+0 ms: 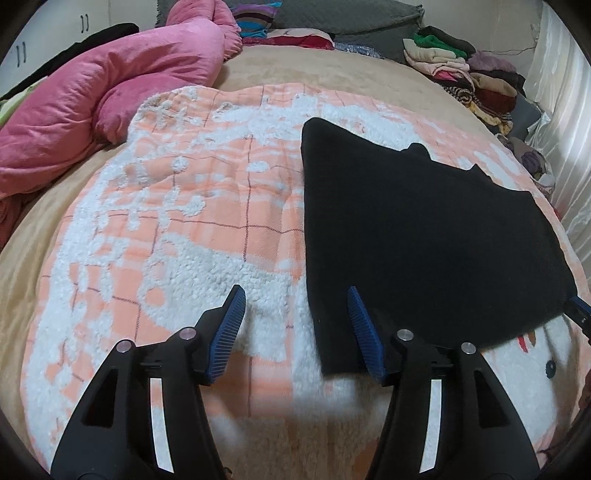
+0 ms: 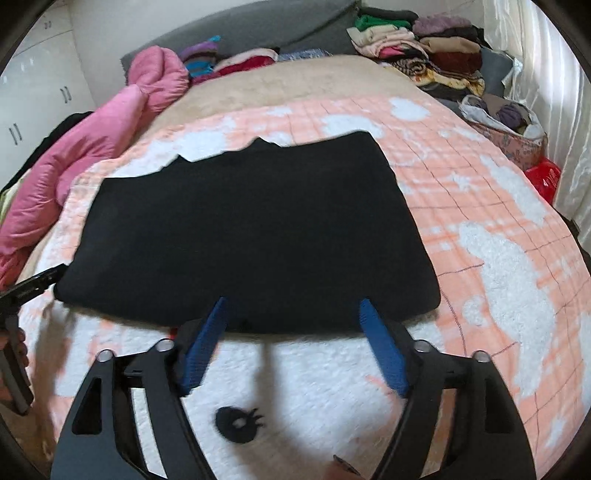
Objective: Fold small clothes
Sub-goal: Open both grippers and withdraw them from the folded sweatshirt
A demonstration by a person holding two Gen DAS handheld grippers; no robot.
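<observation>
A black garment (image 1: 424, 229) (image 2: 251, 229) lies flat and folded on a peach and white blanket (image 1: 184, 206) (image 2: 480, 221) on the bed. My left gripper (image 1: 295, 291) stands open at the garment's near left corner, its right finger over the cloth and its left finger over the blanket. My right gripper (image 2: 292, 302) is open too, both blue fingertips hovering at the garment's near edge, with nothing pinched. Each view shows a part of the other gripper at the garment's far side (image 1: 578, 312) (image 2: 29, 284), with a hand (image 2: 14, 347) below it.
A pink duvet (image 1: 92, 96) (image 2: 110, 140) is bunched along the bed's left side. Stacks of folded clothes (image 1: 461, 66) (image 2: 424, 48) sit at the back right, by a curtain. Grey pillows (image 1: 332, 14) lie at the head. A red bag (image 2: 543, 177) sits off the right edge.
</observation>
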